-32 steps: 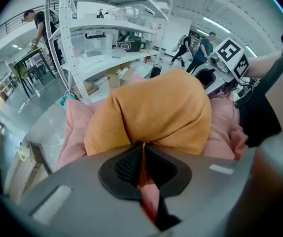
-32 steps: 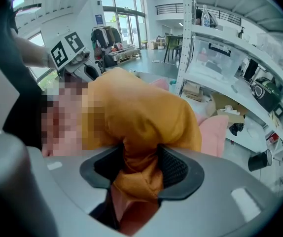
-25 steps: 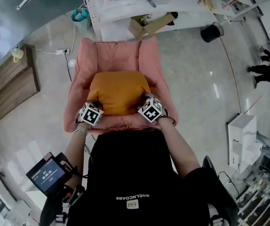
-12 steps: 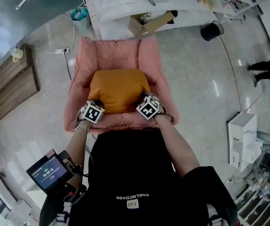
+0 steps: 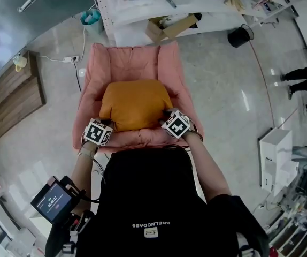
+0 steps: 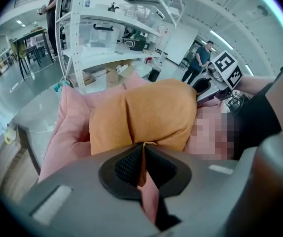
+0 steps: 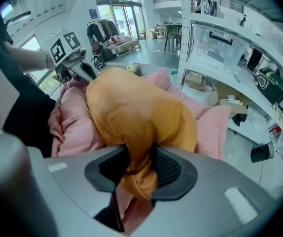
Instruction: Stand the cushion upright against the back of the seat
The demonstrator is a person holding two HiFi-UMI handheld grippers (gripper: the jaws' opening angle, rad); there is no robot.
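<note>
Pink padded seat (image 5: 132,63), plump orange cushion (image 5: 135,103)

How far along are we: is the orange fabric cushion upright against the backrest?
Not upright: from above, orange cushion lies broad face up across the pink armchair's seat.

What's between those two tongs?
The orange cushion, in the head view: it spans from the left tongs, shut on one corner, to the right tongs, which have just been closing on the other.

Lab-like workshop, white storage shelving (image 5: 127,12), polished floor (image 5: 223,79)
</note>
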